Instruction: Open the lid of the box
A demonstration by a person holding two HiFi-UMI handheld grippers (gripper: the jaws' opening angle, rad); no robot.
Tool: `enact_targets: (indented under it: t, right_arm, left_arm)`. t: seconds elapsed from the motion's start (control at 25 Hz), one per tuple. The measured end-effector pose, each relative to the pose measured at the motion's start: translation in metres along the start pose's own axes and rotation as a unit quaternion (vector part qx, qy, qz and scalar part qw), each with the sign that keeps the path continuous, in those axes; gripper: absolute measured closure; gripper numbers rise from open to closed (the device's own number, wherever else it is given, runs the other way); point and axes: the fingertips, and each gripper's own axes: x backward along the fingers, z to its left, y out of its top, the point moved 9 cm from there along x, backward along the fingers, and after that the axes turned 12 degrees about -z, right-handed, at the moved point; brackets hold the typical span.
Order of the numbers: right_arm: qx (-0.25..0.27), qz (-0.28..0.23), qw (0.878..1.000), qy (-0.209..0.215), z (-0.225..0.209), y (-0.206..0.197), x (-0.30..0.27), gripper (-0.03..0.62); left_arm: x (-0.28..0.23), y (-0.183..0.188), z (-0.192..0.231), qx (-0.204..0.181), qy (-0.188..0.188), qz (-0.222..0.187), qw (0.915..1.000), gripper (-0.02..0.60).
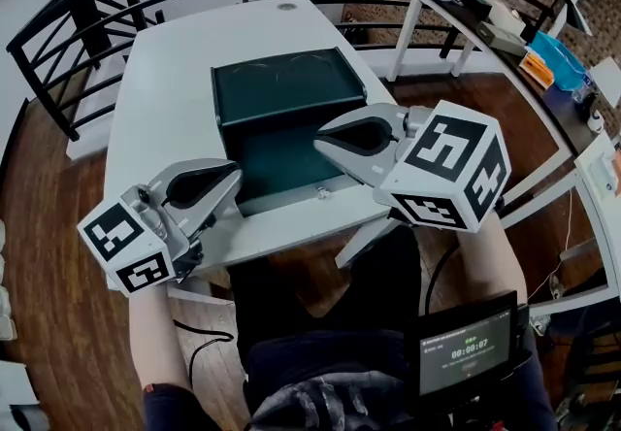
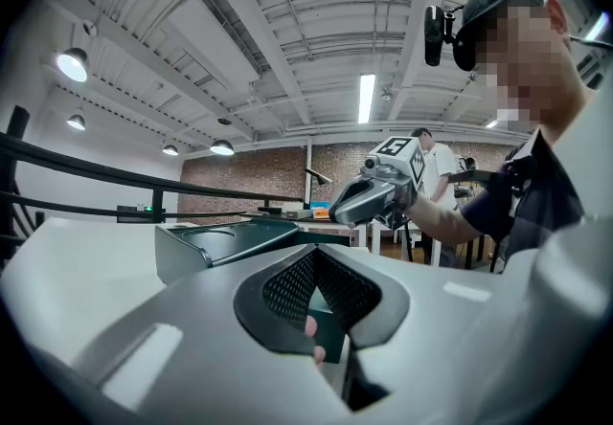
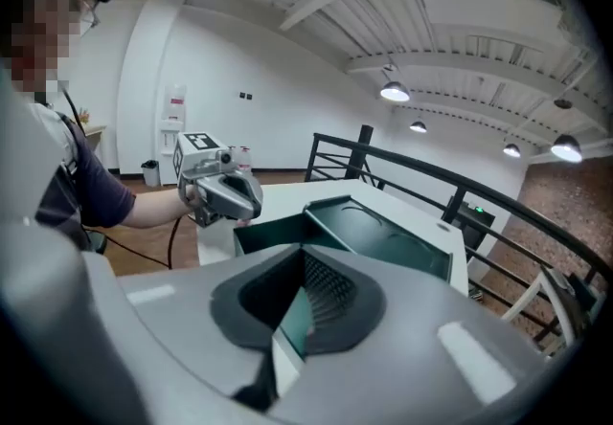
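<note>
box (image 1: pixel 281 165) open, lid (image 1: pixel 281 84) up.
we see left gripper (image 1: pixel 231 175) and right gripper (image 1: pixel 325 136), jaws pressed together, at its near edge.

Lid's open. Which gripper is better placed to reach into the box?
Right, probably: the right gripper is over the open box, jaws shut; the left gripper sits off its front left corner, over the table.

box (image 1: pixel 283 159): dark green, mid-table in my feed, inside showing
lid (image 1: pixel 281 84): swung back behind it
right gripper (image 1: pixel 325 138): nose over the box's front right part, jaws look pinched together to me
left gripper (image 1: pixel 231 175): just beside the front left corner
table (image 1: pixel 165 80): white, black railing (image 1: pixel 58 31) around it
</note>
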Motion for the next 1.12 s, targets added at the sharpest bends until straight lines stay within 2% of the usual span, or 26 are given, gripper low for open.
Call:
enact_targets:
  t: [0.24,0.84,1.12]
  right_arm:
    - [-0.001,0.0,1.0,0.009,-0.002,-0.01,-0.003,0.589]
    - [-0.056,-0.028,0.998,0.012,0.002,-0.028,0.009,0.59]
    - [-0.056,-0.027,0.998,0.014,0.002,-0.029,0.01,0.589]
  left_arm:
    - [0.001,0.002,0.001,-0.002,0.001,0.001,1.0,0.565]
    - [0.006,0.0,0.002,0.005,0.004,0.02,0.9998,0.565]
    - [0.007,-0.001,0.001,0.007,0.007,0.024,0.9996,0.565]
